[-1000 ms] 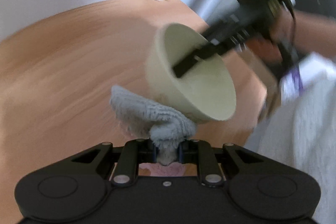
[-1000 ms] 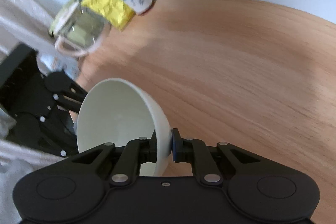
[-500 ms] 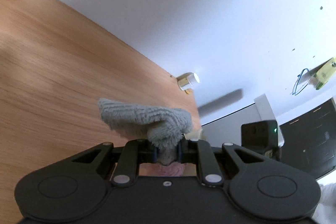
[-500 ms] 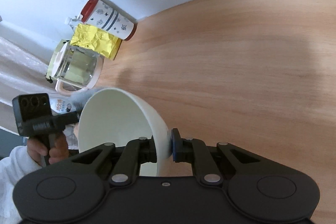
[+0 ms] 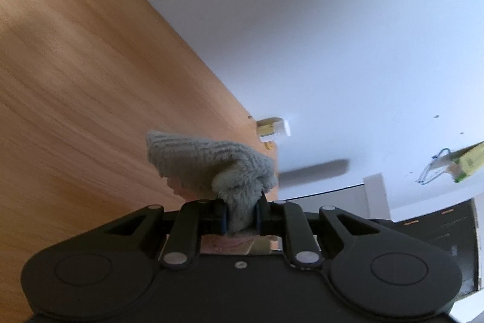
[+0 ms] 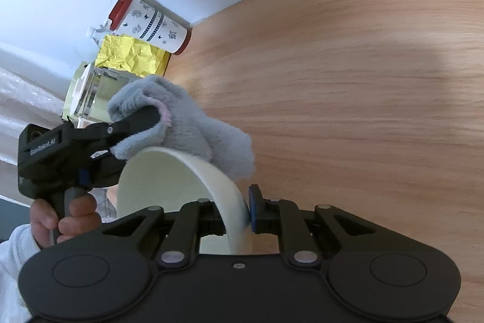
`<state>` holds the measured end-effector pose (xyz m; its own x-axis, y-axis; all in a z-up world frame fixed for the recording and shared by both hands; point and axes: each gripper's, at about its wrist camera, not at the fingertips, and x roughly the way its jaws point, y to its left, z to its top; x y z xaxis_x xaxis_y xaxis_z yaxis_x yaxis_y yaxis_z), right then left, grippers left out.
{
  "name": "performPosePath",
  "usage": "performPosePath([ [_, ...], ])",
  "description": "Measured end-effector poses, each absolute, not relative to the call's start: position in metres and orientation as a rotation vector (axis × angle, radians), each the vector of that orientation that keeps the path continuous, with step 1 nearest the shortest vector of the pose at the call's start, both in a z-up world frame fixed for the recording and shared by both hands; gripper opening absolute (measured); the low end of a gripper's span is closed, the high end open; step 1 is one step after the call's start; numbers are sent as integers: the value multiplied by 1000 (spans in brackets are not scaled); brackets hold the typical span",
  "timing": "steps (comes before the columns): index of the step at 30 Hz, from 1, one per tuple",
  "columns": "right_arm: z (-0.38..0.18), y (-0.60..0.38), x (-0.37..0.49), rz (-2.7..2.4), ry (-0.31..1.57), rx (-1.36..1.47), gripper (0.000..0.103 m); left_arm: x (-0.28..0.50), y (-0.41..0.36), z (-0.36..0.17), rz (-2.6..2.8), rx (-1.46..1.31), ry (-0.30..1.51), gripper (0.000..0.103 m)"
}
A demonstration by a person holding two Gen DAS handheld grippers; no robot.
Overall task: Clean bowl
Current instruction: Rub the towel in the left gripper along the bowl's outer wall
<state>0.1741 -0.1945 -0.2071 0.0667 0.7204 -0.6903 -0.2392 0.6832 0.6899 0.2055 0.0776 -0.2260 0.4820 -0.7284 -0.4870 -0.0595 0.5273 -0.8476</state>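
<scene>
My right gripper is shut on the rim of a cream bowl, held tilted above the wooden table with its opening facing left. My left gripper is shut on a grey fluffy cloth. In the right wrist view the left gripper comes in from the left and the cloth lies draped over the bowl's upper rim. The bowl does not show in the left wrist view.
At the table's far left stand a white patterned tumbler with a red lid, a yellow crumpled packet and a glass jug. A small jar sits at the table's far corner by the white wall.
The left gripper swung away from the bowl, then came back in from the left; the cloth now rests on the bowl's upper rim. The right gripper kept hold of the bowl.
</scene>
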Motion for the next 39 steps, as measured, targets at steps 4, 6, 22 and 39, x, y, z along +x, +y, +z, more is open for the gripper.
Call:
performPosePath([
  [4,-209,-204,176,732,1315,493,17,196,85,-233,-455,-937,1043,15],
  [6,-208,-209,177,719,1312,509,18,190,87,-235,-443,-941,1064,15],
  [22,-199,-186,171,774,1306,400,18,195,72,-245,-427,-1009,1066,15],
  [39,-192,-192,167,760,1279,305,19,190,84,-235,-386,-967,1195,15],
])
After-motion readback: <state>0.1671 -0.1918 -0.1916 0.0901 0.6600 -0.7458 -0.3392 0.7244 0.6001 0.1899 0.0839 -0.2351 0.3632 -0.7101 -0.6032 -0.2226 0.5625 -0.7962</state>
